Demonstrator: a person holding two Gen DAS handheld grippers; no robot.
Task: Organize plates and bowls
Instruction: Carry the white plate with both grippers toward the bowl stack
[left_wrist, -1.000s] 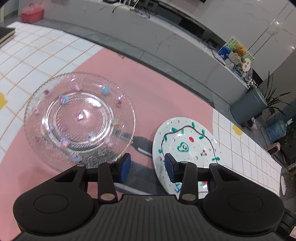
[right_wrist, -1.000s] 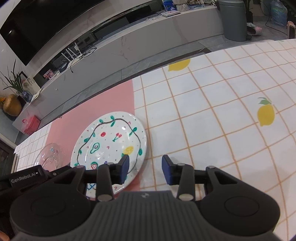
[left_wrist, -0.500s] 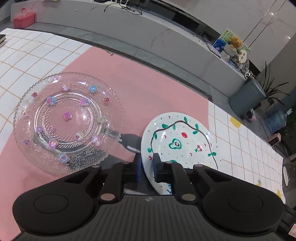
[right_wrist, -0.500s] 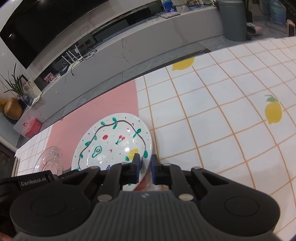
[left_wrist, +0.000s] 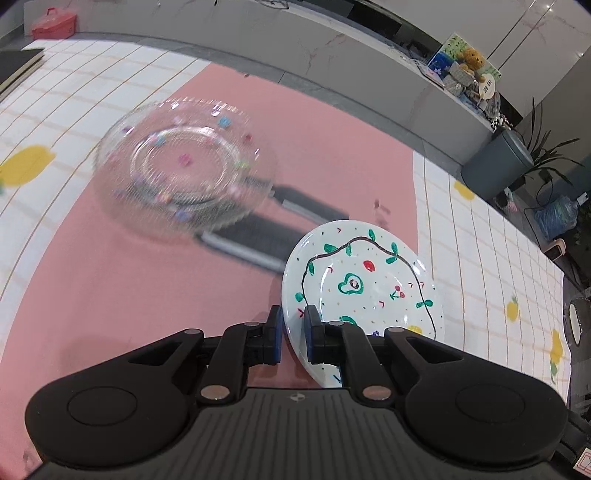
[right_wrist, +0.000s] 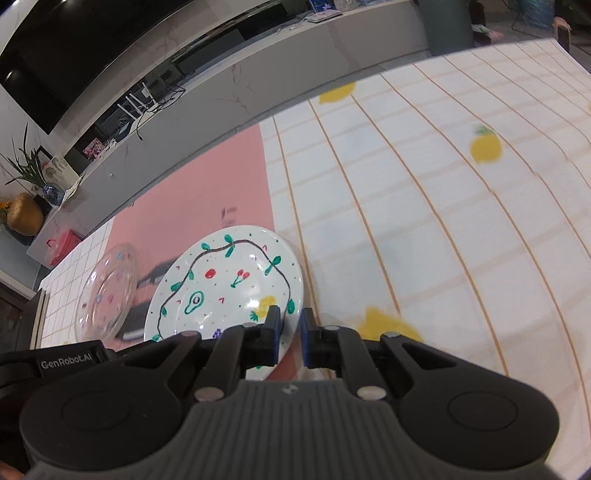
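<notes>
A white plate painted with fruit and a vine (left_wrist: 365, 288) is held up off the table by both grippers. My left gripper (left_wrist: 293, 334) is shut on its left rim. My right gripper (right_wrist: 289, 338) is shut on its right rim, and the plate (right_wrist: 229, 284) tilts between them. A clear glass plate with coloured dots (left_wrist: 184, 173) lies on the pink mat (left_wrist: 110, 277) to the left; it also shows in the right wrist view (right_wrist: 107, 291), left of the painted plate.
A white checked tablecloth with lemons (right_wrist: 443, 221) covers the table right of the mat. The table's far edge runs along a grey counter (left_wrist: 332, 62). A grey bin (left_wrist: 498, 166) stands on the floor beyond. A round glass dish (left_wrist: 576, 321) sits at the far right.
Both grippers closed on the painted plate's rims and have lifted it off the table. The view has risen and the glass plate now sits farther away.
</notes>
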